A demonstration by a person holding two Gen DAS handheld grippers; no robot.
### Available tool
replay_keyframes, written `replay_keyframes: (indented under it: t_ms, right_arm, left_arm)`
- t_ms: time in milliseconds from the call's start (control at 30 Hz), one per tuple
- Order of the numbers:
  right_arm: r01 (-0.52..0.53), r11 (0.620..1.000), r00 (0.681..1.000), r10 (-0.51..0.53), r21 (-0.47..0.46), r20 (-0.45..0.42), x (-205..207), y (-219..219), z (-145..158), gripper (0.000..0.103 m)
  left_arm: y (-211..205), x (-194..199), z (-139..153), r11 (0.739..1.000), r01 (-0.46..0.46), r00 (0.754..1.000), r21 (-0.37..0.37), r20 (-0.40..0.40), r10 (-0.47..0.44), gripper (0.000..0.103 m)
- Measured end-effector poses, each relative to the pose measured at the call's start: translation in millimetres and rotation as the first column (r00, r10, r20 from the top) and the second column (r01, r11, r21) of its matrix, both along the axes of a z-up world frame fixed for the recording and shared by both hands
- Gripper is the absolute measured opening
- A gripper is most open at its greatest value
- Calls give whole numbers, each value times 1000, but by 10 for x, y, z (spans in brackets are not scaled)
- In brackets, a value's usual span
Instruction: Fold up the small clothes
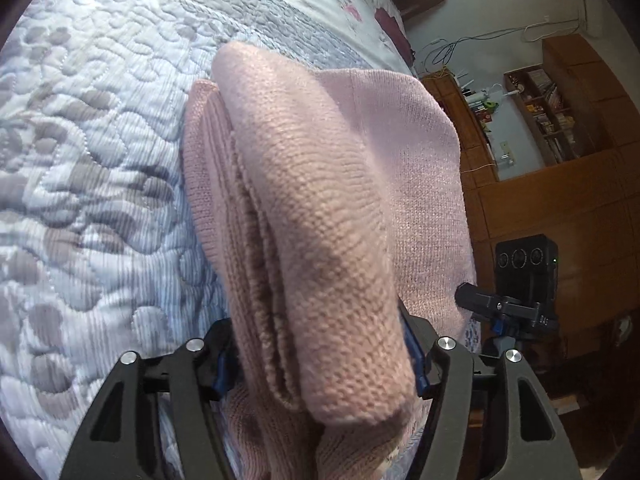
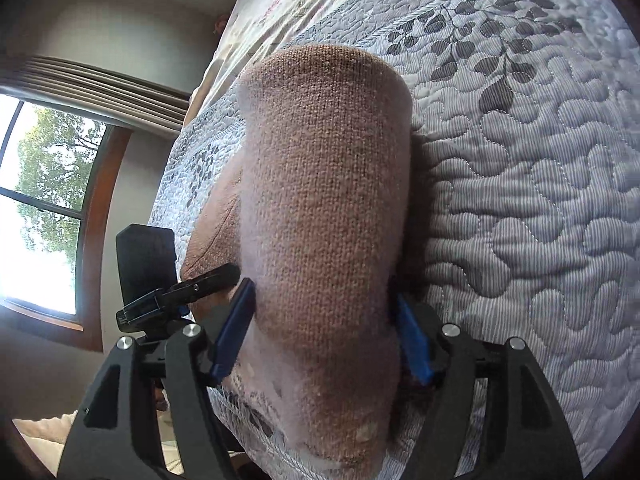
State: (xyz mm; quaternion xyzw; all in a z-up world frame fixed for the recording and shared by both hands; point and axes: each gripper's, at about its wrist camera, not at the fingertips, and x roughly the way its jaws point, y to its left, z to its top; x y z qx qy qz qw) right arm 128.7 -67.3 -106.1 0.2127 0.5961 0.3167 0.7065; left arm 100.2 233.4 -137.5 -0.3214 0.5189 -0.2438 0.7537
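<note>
Your left tool (image 1: 320,364) is clenched on a thick fold of the pink knit (image 1: 320,208), and your right tool (image 2: 324,336) grips the same knit (image 2: 324,200) between its blue pads (image 2: 234,330). In each view the bunched fold runs lengthwise from the tool straight away toward the far side of the bed, its rounded end pointing far. In the left view more of the knit spreads flat to the right of the fold, lying on the quilt (image 1: 88,168). The quilt (image 2: 528,208) is pale grey with stitched pebble shapes and dark leaf prints. Wooden cabinets (image 1: 536,216) with shelves stand right of the bed; a window (image 2: 44,200) with trees outside lies to the left.
</note>
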Motion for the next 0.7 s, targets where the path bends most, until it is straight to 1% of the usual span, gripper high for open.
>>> replay_keyframes:
  t_ms: [100, 200, 267, 300, 333, 400, 467, 533, 600, 700]
  right_arm:
    - [1, 1000, 1000, -1, -8, 4, -207, -81, 55, 69]
    - [4, 999, 1000, -4, -32, -10, -408, -116, 42, 69]
    - [8, 999, 1000, -8, -40, -17, -571, -128, 25, 64]
    - [11, 999, 1000, -12, -48, -15, -629, -109, 26, 62]
    - [14, 998, 1000, -15, -65, -11, -659, -98, 18, 58]
    - [20, 995, 1000, -20, -98, 3, -786, -89, 24, 58]
    - [27, 993, 1000, -26, -112, 3, -889, -103, 3, 57]
    - [27, 990, 1000, -28, -140, -7, -954, -78, -34, 57]
    - [27, 984, 999, -32, -177, -28, -956, -15, -117, 57]
    - [40, 983, 998, -50, -177, -48, -967, 0, -185, 56]
  left_arm:
    - [-5, -221, 173, 998, -9, 999, 66, 32, 7, 65]
    - [-52, -471, 325, 991, -6, 997, 135, 76, -4, 65]
    - [-113, -660, 378, 983, -2, 995, 186, 99, -17, 65]
    - [-137, -729, 394, 975, -3, 994, 220, 105, -21, 65]
    - [-79, -850, 339, 969, -2, 993, 248, 111, -27, 65]
    - [-100, -946, 296, 959, 9, 994, 283, 101, -39, 65]
    - [-102, -992, 220, 956, 8, 997, 294, 77, -32, 65]
    - [-75, -1027, 135, 961, -4, 998, 277, 57, -13, 65]
    - [-31, -1041, 91, 965, -19, 999, 261, 55, 4, 67]
    - [-10, -1078, 76, 965, -29, 999, 260, 48, 17, 68]
